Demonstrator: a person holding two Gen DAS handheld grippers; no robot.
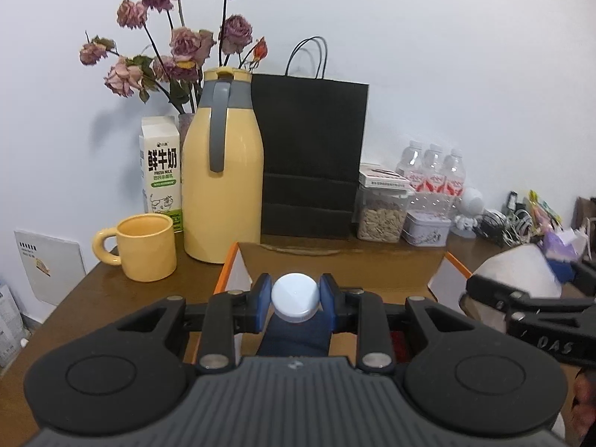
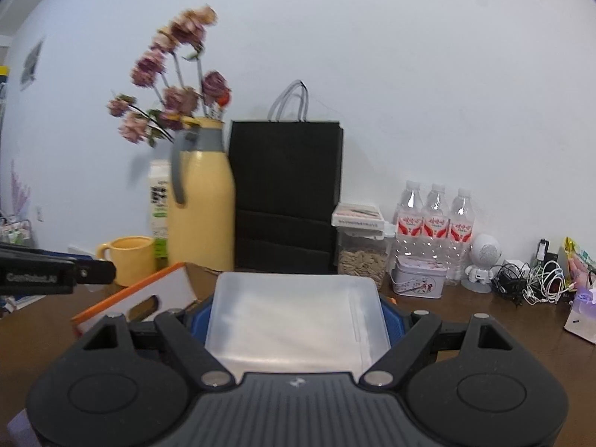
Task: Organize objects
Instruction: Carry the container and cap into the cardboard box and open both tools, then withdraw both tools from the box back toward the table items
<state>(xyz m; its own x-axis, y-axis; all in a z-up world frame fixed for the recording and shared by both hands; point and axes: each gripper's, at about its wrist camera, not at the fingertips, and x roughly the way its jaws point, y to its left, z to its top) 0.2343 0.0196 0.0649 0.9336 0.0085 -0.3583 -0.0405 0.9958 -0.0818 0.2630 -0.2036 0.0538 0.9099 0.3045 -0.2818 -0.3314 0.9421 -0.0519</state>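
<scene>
Left gripper [image 1: 295, 300] pinching white-capped bottle [image 1: 295, 297] by neck, lower centre of frame, hovering over open cardboard box [image 1: 337, 266] (likely destination). Right gripper [image 2: 296, 320] spreading wide, clamping translucent lidded container [image 2: 294, 316] by sides, centre of frame, keeping it level beside box.

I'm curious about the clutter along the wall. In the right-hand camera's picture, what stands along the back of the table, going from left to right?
Yellow mug → milk carton → yellow jug → black paper bag → jar of seeds → water bottles → small white figure → tangle of cables.
</scene>
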